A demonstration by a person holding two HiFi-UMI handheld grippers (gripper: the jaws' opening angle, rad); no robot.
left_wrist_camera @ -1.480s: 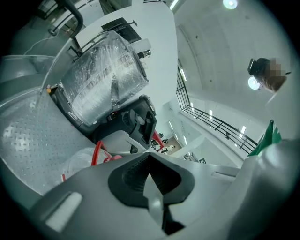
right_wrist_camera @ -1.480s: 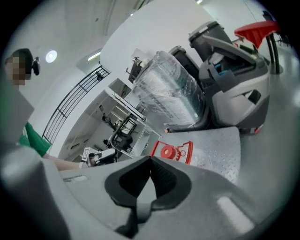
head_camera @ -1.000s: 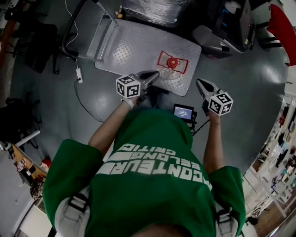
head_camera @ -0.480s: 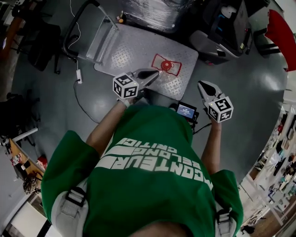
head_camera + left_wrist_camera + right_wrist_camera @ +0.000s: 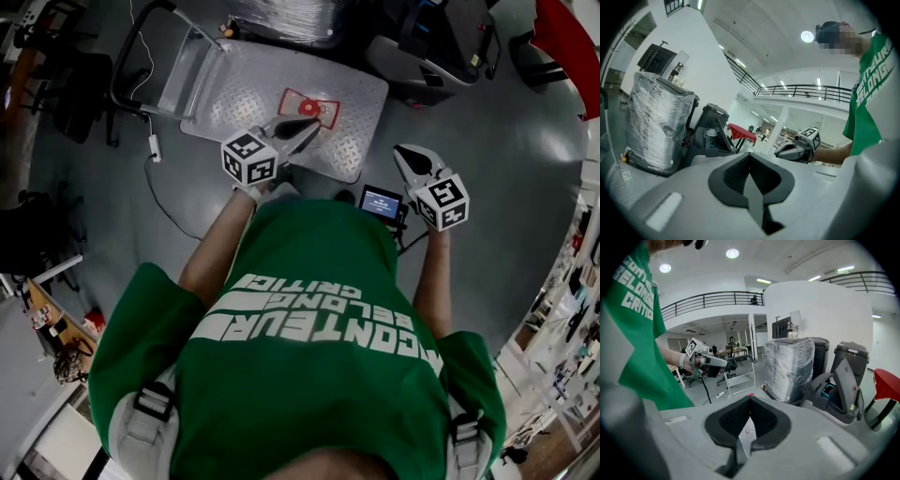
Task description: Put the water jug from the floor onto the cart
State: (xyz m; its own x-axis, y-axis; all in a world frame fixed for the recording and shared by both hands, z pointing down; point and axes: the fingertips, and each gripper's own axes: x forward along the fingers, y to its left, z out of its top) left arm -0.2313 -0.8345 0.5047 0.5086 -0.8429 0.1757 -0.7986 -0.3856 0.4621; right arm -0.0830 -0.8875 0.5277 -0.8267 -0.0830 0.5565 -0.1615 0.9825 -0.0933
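Seen from above in the head view, the water jug [image 5: 307, 108], clear with a red cap and red handle, stands on the cart's metal deck [image 5: 258, 94]. My left gripper [image 5: 312, 123] [image 5: 750, 155] hangs in the air just in front of the jug in the picture, jaws shut with nothing in them. To the right my right gripper [image 5: 403, 153] [image 5: 749, 398] is held over the grey floor beside the cart's near corner, also shut and empty. Each gripper shows in the other's view: the left gripper [image 5: 710, 363] and the right gripper [image 5: 797, 149].
The cart's push handle [image 5: 141, 56] is folded up at its left end. A plastic-wrapped bin [image 5: 281, 19] [image 5: 787, 366] and dark grey bins [image 5: 441, 47] [image 5: 848, 376] stand behind the cart. A small lit screen [image 5: 380, 202] is by my body. A cable [image 5: 155, 178] lies on the floor at left.
Both grippers have risen, still shut and empty. The cart and jug have slid up and left in the head view as the person straightened.
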